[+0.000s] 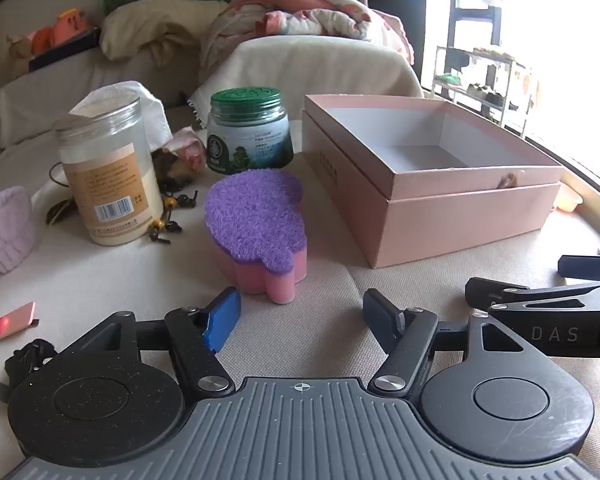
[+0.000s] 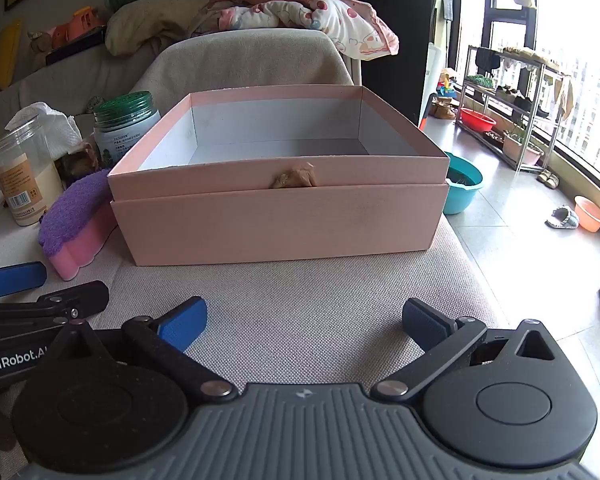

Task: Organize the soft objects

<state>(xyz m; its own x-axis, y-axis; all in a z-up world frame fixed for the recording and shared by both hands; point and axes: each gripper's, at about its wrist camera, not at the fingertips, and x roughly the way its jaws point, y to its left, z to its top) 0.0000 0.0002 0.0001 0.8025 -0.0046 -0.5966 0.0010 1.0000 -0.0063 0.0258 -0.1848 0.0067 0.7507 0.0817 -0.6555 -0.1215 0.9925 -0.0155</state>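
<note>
The beige cloth-covered surface carries everything. Largest on it is the pink box, open-topped and apparently empty, standing at the far right in the left wrist view and straight ahead in the right wrist view. Just left of the box, near but apparently not touching it, lies the sponge, purple scrubby top over a pink foam body. Farther left stand a clear jar and, behind the sponge, a green-lidded jar; a pale knitted piece lies at the far left edge.

The left gripper hovers just short of the sponge, jaws wide and empty. The right gripper faces the box, jaws also spread fully with nothing between them.

This looks like the opening step: nothing soft is in the box yet. The next move likely calls for the left gripper to advance, straddle the sponge across its narrower width, and squeeze gently, since the foam will compress.
</note>
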